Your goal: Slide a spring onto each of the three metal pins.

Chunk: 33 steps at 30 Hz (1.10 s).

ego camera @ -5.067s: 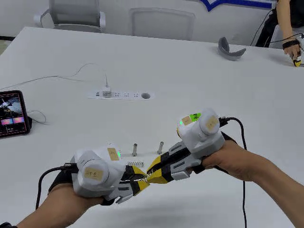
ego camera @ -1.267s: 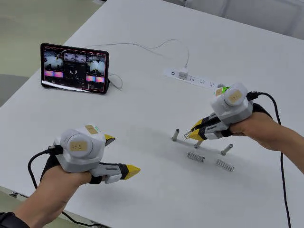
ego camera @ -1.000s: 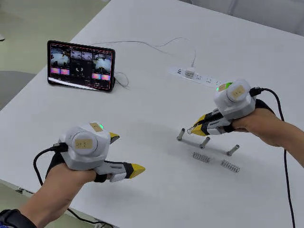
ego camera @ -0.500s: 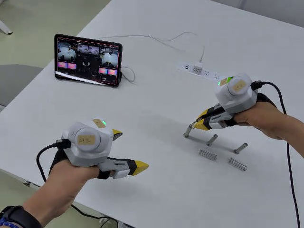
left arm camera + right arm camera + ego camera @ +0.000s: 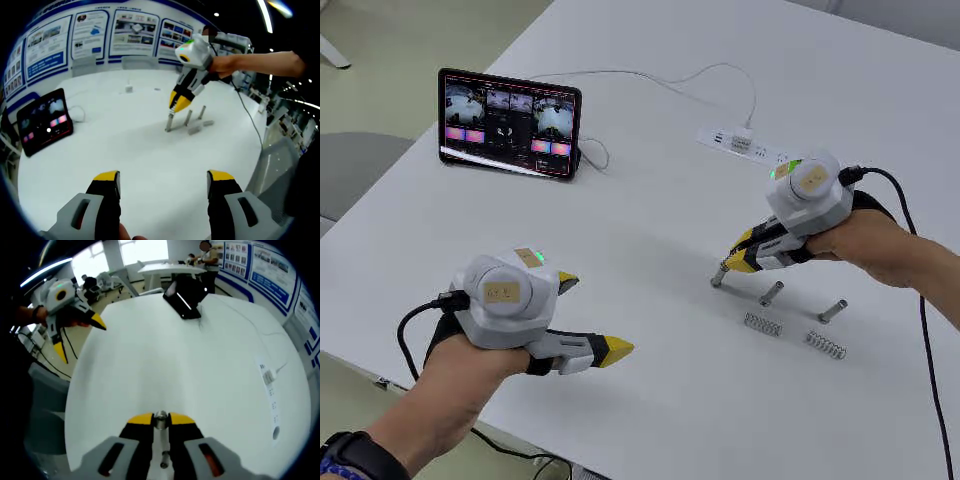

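The left hand (image 5: 460, 368) holds the left gripper (image 5: 592, 315) level near the desk's (image 5: 650, 200) near edge, jaws spread wide. The right hand (image 5: 868, 245) tilts the right gripper (image 5: 732, 263) downward, jaws pinched nearly together.

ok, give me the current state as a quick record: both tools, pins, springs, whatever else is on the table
left tool: open, empty, above the table, away from the parts
right tool: shut on held spring, at top of left pin
spring seated on pin: cannot tell
middle pin: standing, bare
right pin: standing, bare
loose spring: lying flat beside the middle pin
second loose spring: lying flat by the right pin
other items: tablet, power strip
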Each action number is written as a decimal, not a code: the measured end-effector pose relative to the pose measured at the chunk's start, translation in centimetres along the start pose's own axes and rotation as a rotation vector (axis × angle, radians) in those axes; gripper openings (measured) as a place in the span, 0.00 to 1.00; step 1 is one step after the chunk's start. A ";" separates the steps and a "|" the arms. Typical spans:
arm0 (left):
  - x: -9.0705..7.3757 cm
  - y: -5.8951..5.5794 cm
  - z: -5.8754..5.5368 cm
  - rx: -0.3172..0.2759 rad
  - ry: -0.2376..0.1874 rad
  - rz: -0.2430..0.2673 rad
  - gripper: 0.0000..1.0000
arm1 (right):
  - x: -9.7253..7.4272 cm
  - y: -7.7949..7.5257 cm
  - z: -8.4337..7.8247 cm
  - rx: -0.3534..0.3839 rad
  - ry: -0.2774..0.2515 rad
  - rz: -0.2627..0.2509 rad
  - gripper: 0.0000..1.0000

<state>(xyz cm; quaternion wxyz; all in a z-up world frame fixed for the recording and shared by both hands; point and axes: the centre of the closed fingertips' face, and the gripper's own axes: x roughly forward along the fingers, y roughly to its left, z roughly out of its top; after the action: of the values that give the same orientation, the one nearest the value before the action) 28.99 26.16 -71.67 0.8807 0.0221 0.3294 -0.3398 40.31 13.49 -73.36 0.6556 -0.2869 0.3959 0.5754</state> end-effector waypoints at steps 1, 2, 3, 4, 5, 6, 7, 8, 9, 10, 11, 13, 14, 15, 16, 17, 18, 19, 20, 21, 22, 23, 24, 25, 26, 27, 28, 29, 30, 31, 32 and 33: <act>0.0 -0.1 0.0 0.000 -0.001 -0.001 0.72 | 0.1 0.1 0.0 -0.002 0.000 0.001 0.12; 0.0 -0.2 0.1 0.000 -0.001 -0.002 0.72 | 0.2 0.1 0.1 -0.003 0.000 0.004 0.12; 0.0 -0.2 0.1 0.000 -0.001 -0.003 0.72 | 0.2 0.2 0.1 -0.005 -0.001 0.005 0.12; 0.0 -0.2 0.1 0.001 -0.001 -0.004 0.72 | 0.3 0.1 0.2 -0.005 0.000 0.005 0.12; 0.0 -0.2 0.0 0.002 0.000 -0.004 0.72 | 0.4 0.1 0.2 -0.011 0.002 0.005 0.12; 0.0 -0.2 0.0 0.002 0.001 -0.004 0.72 | 0.5 0.1 0.1 -0.013 0.005 0.005 0.12; 0.0 -0.2 0.0 0.002 0.003 -0.004 0.72 | 0.6 0.0 0.1 -0.017 0.009 0.006 0.13; 0.0 -0.2 -0.1 0.002 0.003 -0.003 0.71 | 0.7 0.0 0.0 -0.020 0.010 0.006 0.13; -0.1 -0.1 -0.1 0.002 0.004 -0.003 0.71 | 0.8 0.0 0.0 -0.021 0.011 0.006 0.13; -0.1 -0.1 -0.1 0.003 0.005 -0.001 0.71 | 0.9 0.0 0.0 -0.021 0.010 0.006 0.13; -0.2 -0.1 -0.1 0.004 0.005 0.000 0.71 | 0.9 0.0 0.0 -0.020 0.009 0.007 0.13; -0.3 0.1 -0.2 0.001 0.004 0.003 0.71 | 1.2 0.0 -0.1 -0.021 0.012 0.008 0.13; -0.3 0.2 -0.2 -0.001 0.005 0.005 0.71 | 1.3 0.0 -0.2 -0.024 0.016 0.009 0.13; -0.4 0.2 -0.3 -0.002 0.006 0.006 0.71 | 1.4 0.0 -0.2 -0.026 0.018 0.010 0.13; -0.4 0.2 -0.3 -0.002 0.007 0.007 0.71 | 1.5 0.1 -0.3 -0.029 0.021 0.011 0.13; -0.4 0.2 -0.4 -0.002 0.009 0.007 0.71 | 1.6 0.1 -0.3 -0.030 0.023 0.013 0.13; -0.5 0.2 -0.4 -0.001 0.010 0.008 0.71 | 1.7 0.1 -0.4 -0.030 0.024 0.014 0.13; -0.5 0.2 -0.4 -0.001 0.012 0.008 0.71 | 1.9 0.1 -0.4 -0.031 0.024 0.015 0.13; -0.5 0.2 -0.4 -0.001 0.013 0.009 0.71 | 2.0 0.1 -0.5 -0.029 0.027 0.017 0.13; -0.5 0.2 -0.5 -0.001 0.012 0.010 0.71 | 2.1 0.1 -0.6 -0.029 0.028 0.018 0.13; -0.6 0.3 -0.5 -0.003 0.012 0.011 0.71 | 2.2 0.0 -0.6 -0.028 0.029 0.019 0.13; -0.6 0.3 -0.5 -0.005 0.012 0.012 0.71 | 2.3 0.0 -0.7 -0.027 0.031 0.020 0.13; -0.6 0.3 -0.5 -0.005 0.012 0.013 0.71 | 2.4 0.0 -0.8 -0.028 0.033 0.021 0.13; -0.7 0.4 -0.5 -0.006 0.012 0.014 0.71 | 2.5 -0.1 -0.8 -0.030 0.035 0.021 0.13; -0.7 0.4 -0.5 -0.006 0.012 0.014 0.71 | 2.5 -0.1 -0.9 -0.032 0.038 0.021 0.13; -0.7 0.4 -0.5 -0.007 0.012 0.015 0.71 | 2.7 -0.1 -0.9 -0.036 0.041 0.022 0.13; -0.7 0.5 -0.6 -0.008 0.012 0.016 0.71 | 2.7 -0.1 -1.0 -0.036 0.043 0.024 0.13; -0.7 0.5 -0.6 -0.009 0.012 0.016 0.71 | 2.8 -0.1 -1.0 -0.037 0.044 0.024 0.13; -0.7 0.5 -0.6 -0.009 0.014 0.017 0.71 | 3.0 -0.2 -1.1 -0.035 0.044 0.025 0.13; -0.7 0.5 -0.6 -0.009 0.013 0.018 0.71 | 3.1 -0.2 -1.1 -0.034 0.042 0.026 0.13; -0.8 0.6 -0.6 -0.012 0.012 0.018 0.71 | 3.2 -0.2 -1.2 -0.030 0.042 0.027 0.13; -0.8 0.6 -0.6 -0.013 0.011 0.019 0.71 | 3.4 -0.2 -1.3 -0.028 0.043 0.028 0.13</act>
<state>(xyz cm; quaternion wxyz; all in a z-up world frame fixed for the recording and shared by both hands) 28.58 27.21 -71.73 0.8821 0.0214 0.3362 -0.3294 40.31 14.16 -76.88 0.6349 -0.3029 0.4056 0.5837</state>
